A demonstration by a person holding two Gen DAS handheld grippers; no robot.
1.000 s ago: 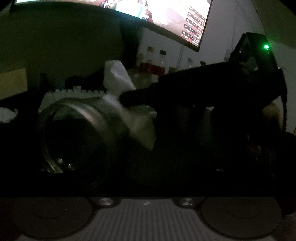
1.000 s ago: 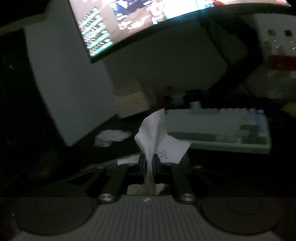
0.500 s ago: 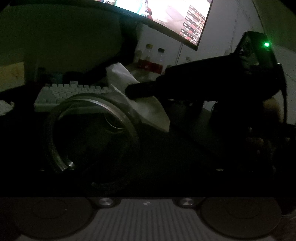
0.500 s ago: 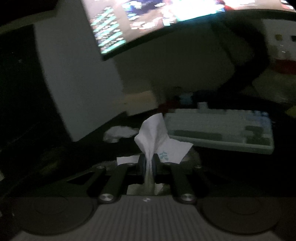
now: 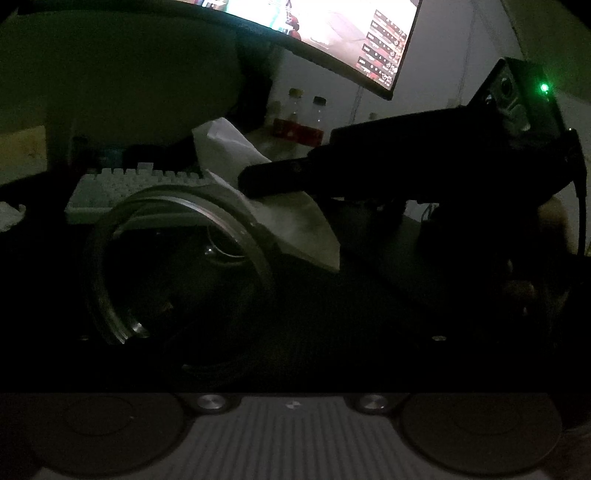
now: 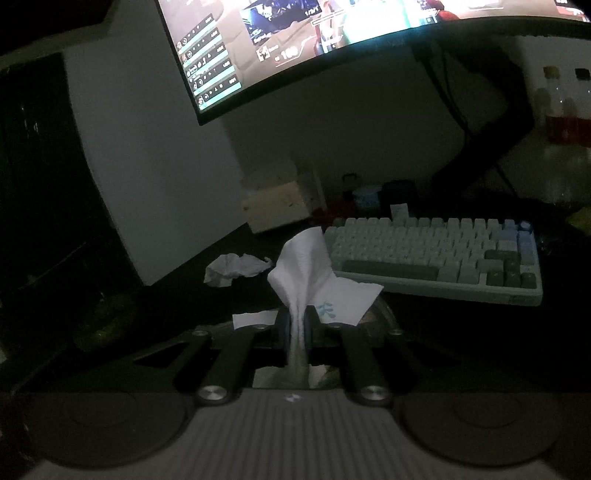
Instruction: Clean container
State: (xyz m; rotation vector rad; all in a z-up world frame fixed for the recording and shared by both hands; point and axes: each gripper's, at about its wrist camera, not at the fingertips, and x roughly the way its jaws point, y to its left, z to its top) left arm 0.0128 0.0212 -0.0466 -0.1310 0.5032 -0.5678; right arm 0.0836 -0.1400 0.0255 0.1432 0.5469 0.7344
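Right wrist: keyboard beyond jaws-pinched tissue.

I am working at a dim home computer desk, a gaming setup. A curved monitor glows with a game across the top of the frame. A pale mechanical keyboard lies at right centre on the dark desk. Bottles stand at upper right, and a crumpled tissue lies left of centre.

Black tongs, silver screws, ribbed grey housing, green indicator light.
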